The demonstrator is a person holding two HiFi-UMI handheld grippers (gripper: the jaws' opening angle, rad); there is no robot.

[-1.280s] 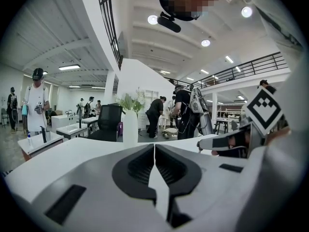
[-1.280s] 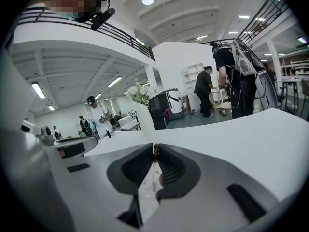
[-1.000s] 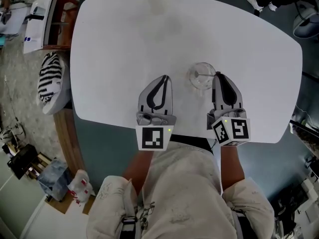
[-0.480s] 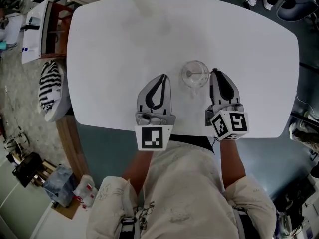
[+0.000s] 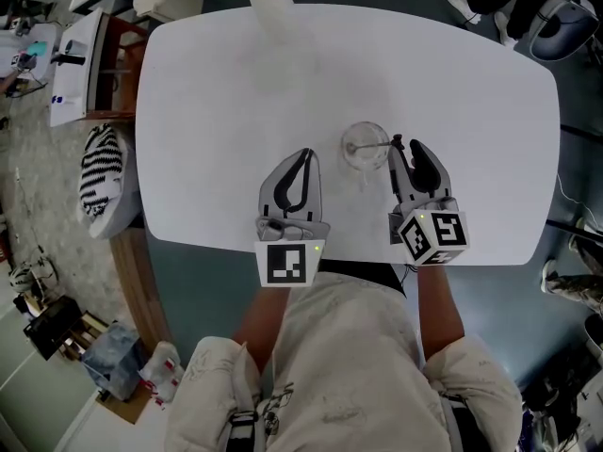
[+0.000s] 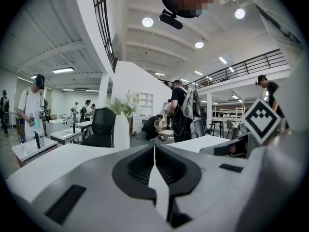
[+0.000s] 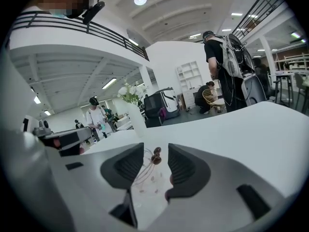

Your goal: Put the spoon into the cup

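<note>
A clear glass cup [image 5: 365,146] stands on the white table [image 5: 226,92], just ahead of my grippers. The spoon [image 5: 375,143] rests inside it, its thin handle leaning over the rim toward my right gripper [image 5: 407,145]. That gripper's jaws have just been opening and now stand apart, with nothing pressed between them. In the right gripper view the cup [image 7: 143,173] and the dark end of the spoon [image 7: 156,155] show in the gap of the right gripper [image 7: 155,148]. My left gripper [image 5: 305,155] lies shut on the table left of the cup, empty, as the left gripper [image 6: 154,148] view confirms.
A white vase [image 5: 270,4] with flowers stands at the table's far edge and shows as the vase [image 6: 120,132] ahead of the left gripper. A chair with a striped cushion [image 5: 99,166] sits off the table's left side. Several people stand in the room beyond.
The right gripper's jaws, closed at the spoon's handle before, have spread apart; the spoon stays in the cup. The left gripper has not moved.
</note>
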